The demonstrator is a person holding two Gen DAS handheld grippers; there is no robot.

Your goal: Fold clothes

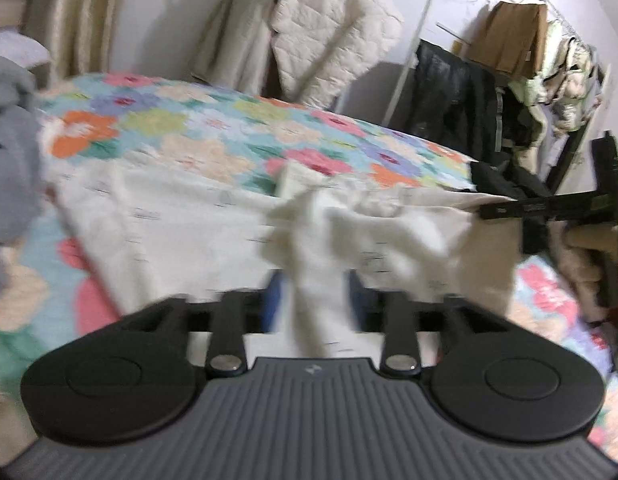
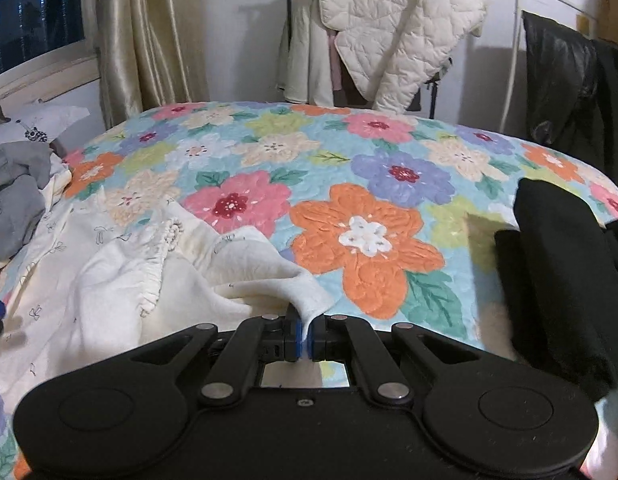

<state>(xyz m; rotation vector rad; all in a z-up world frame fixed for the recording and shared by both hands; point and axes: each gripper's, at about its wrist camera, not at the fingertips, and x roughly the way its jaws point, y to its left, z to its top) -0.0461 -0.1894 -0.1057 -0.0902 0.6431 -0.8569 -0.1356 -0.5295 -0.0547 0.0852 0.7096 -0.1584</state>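
Note:
A cream garment with small printed marks and a frilled trim lies rumpled on the floral bedspread. My right gripper is shut on a raised corner of it, low over the bed. In the blurred left wrist view a bunched strip of the cream garment runs between the blue-padded fingers of my left gripper, which stand wide apart. The right gripper shows there at the right, clamped on the garment's far edge, with a hand behind it.
A folded black garment lies on the bed at the right. Grey clothes are piled at the left. Behind the bed hang a quilted cream jacket, a gold curtain and a rack of dark clothes.

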